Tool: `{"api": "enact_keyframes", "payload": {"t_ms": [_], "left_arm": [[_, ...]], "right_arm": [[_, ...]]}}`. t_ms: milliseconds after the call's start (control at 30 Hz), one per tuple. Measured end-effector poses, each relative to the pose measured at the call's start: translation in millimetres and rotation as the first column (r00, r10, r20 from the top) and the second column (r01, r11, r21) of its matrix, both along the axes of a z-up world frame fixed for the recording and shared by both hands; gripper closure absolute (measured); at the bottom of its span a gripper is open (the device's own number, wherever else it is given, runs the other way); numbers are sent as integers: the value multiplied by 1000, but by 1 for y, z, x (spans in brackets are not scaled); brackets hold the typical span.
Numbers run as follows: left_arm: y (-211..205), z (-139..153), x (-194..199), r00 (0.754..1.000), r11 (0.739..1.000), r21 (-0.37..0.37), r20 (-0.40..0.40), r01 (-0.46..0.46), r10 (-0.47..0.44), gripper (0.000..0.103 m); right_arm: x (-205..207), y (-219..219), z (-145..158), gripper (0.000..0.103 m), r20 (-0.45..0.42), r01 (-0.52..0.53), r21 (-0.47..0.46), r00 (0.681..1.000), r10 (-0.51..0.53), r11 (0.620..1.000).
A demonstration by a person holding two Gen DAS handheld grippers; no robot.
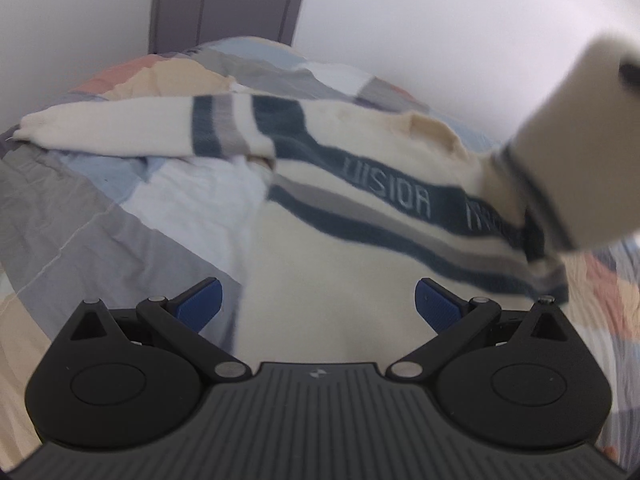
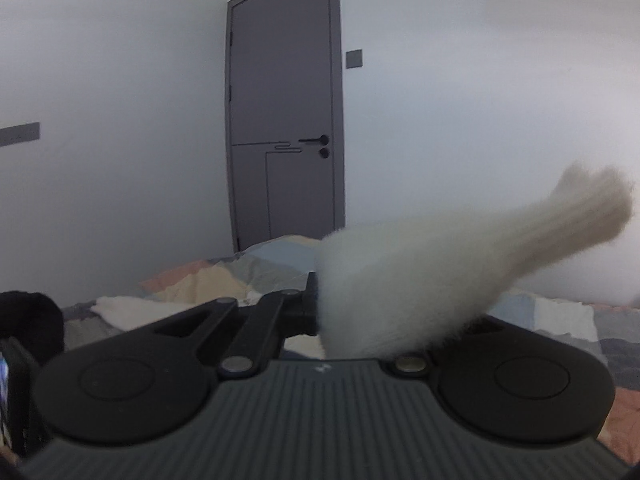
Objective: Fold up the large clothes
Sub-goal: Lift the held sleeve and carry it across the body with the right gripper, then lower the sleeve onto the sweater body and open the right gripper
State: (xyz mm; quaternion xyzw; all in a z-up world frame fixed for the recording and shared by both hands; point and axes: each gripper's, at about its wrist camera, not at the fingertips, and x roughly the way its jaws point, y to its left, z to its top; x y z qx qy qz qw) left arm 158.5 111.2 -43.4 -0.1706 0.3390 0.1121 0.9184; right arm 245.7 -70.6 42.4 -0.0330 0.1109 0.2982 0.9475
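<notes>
Across the patchwork-quilted bed (image 1: 80, 220), a cream knit sweater with teal and grey stripes (image 1: 320, 264) lies spread while the closed right gripper (image 2: 320, 304) lifts its fuzzy sleeve (image 2: 440, 264), which could slip loose; the left gripper (image 1: 318, 300) hovers wide open, empty.

sweater (image 1: 360, 216) | cream, teal-grey stripes | spread flat | one sleeve (image 2: 420, 276) lifted
</notes>
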Motion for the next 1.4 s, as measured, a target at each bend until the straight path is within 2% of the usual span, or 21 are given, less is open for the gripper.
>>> {"api": "enact_keyframes", "payload": {"t_ms": [133,200,300,400,467,500,533,600,767,833,1000,1167,1300,1400], "left_arm": [[37,2,-2,995,995,-35,35,-89,90,0],[51,0,-1,992,991,-74,53,-114,118,0],[57,-5,4,992,988,-112,55,-104,111,0],[50,-9,11,995,992,-99,50,-76,81,0],[44,-12,16,997,995,-84,51,-48,53,0],[41,-12,17,998,996,-81,54,-35,39,0],[38,-13,19,998,997,-80,56,-20,25,0],[34,-13,21,998,997,-78,63,2,3,0],[24,-14,21,998,997,-67,62,31,-27,0],[20,-14,21,998,996,-75,53,38,-34,0],[6,-11,14,995,992,-96,60,82,-77,0],[-15,-11,11,993,990,-89,53,106,-101,0],[-31,-17,16,990,985,-92,29,144,-142,0],[-40,-23,20,987,982,-96,7,163,-163,0]], "right_arm": [[-13,35,-48,91,-63,-49,-63,997,45,997],[-16,49,-77,90,-121,-78,-100,990,66,992],[-21,66,-117,90,-215,-112,-143,973,80,983],[-21,79,-144,90,-284,-152,-171,954,99,973],[-24,87,-157,86,-322,-171,-212,942,97,962],[-25,89,-160,73,-345,-188,-218,933,105,958],[-27,88,-161,56,-365,-206,-216,924,117,955],[-38,83,-157,42,-368,-236,-210,918,147,949],[-71,67,-145,40,-312,-307,-302,927,210,903],[-88,51,-138,40,-271,-315,-312,934,233,896],[-97,4,-124,40,-250,-294,-201,938,241,934],[-76,-31,-120,40,-291,-187,-88,944,154,978],[-50,-57,-126,40,-391,-53,27,919,59,998],[-30,-67,-134,40,-444,32,61,896,-1,998]]}}
